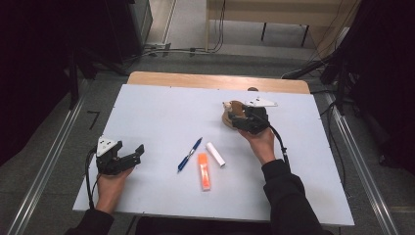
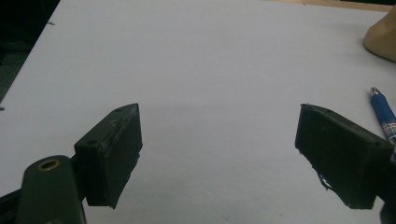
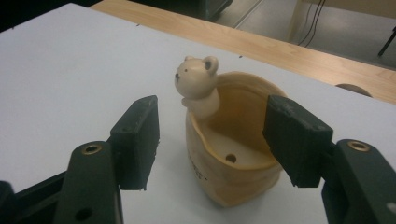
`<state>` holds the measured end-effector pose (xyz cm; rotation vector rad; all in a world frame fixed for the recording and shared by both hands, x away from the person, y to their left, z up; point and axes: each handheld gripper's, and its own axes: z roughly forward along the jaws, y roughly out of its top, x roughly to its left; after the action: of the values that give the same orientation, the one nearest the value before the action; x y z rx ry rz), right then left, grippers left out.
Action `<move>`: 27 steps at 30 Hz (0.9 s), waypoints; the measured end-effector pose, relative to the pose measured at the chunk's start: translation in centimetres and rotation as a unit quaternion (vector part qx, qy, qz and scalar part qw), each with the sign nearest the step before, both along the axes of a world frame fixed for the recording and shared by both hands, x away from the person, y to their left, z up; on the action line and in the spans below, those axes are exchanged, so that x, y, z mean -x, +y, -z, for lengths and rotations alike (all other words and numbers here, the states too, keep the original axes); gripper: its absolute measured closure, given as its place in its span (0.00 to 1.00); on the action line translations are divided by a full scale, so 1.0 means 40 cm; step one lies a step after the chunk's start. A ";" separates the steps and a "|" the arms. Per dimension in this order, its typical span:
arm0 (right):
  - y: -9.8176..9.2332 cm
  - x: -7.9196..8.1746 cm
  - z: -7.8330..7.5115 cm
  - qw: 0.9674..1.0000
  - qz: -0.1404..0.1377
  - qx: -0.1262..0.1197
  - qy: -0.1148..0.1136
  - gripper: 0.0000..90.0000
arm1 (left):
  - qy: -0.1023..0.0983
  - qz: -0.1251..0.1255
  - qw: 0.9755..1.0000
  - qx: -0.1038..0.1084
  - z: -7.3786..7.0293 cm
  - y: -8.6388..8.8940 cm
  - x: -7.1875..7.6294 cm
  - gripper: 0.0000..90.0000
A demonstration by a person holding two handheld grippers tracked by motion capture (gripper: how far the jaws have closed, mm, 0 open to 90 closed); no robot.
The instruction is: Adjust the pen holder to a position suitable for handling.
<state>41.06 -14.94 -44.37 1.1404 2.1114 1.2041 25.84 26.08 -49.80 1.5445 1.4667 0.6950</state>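
Note:
A tan ceramic pot (image 1: 229, 116) with a small bear figure (image 3: 196, 77) on its rim stands at the back right of the white board (image 1: 161, 112). My right gripper (image 3: 215, 140) is open around the pot (image 3: 233, 158): its left jaw stands clear of the wall, its right jaw is close by the rim's far side. In the high view the right gripper (image 1: 238, 119) sits just right of the pot. My left gripper (image 1: 136, 154) rests at the front left, open with nothing but bare board between its jaws (image 2: 219, 149).
A blue pen (image 1: 190, 154), a white cylinder (image 1: 215, 154) and an orange highlighter (image 1: 204, 171) lie mid-board. The pen's tip (image 2: 383, 114) is near my left gripper's right jaw, with the pot's edge (image 2: 383, 39) beyond. A wooden tabletop strip (image 1: 215, 81) borders the back.

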 end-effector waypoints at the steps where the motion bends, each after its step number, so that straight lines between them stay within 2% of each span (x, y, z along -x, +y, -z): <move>1: 0.008 -0.004 0.003 1.000 0.000 0.005 0.002 0.39 | 0.000 0.000 1.000 0.000 0.000 0.000 0.000 0.17; 6: 0.042 -0.027 0.010 1.000 -0.001 0.020 0.006 0.42 | -0.001 0.003 1.000 -0.001 -0.002 -0.001 0.001 0.17; 10: 0.059 -0.048 0.017 0.999 0.006 0.040 0.013 0.44 | 0.001 0.001 1.000 0.000 0.000 0.001 0.000 0.17; 14: 0.067 -0.069 0.027 0.998 0.010 0.051 0.031 0.46 | 0.003 -0.001 1.000 0.002 0.002 0.004 -0.001 0.17; 18: 0.073 -0.080 0.036 0.998 0.013 0.055 0.037 0.54 | 0.003 -0.001 1.000 0.002 0.002 0.004 -0.001 0.18; 24: 0.084 -0.081 0.040 0.997 0.004 0.072 0.028 0.64 | 0.004 0.000 1.000 0.002 0.002 0.005 0.001 0.18; 27: 0.083 -0.082 0.042 0.997 0.001 0.071 0.029 0.69 | 0.004 0.000 1.000 0.002 0.002 0.005 0.001 0.18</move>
<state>44.34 -11.62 -46.06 1.1257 2.2007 1.0142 25.79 26.28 -49.89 1.5464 1.4725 0.6857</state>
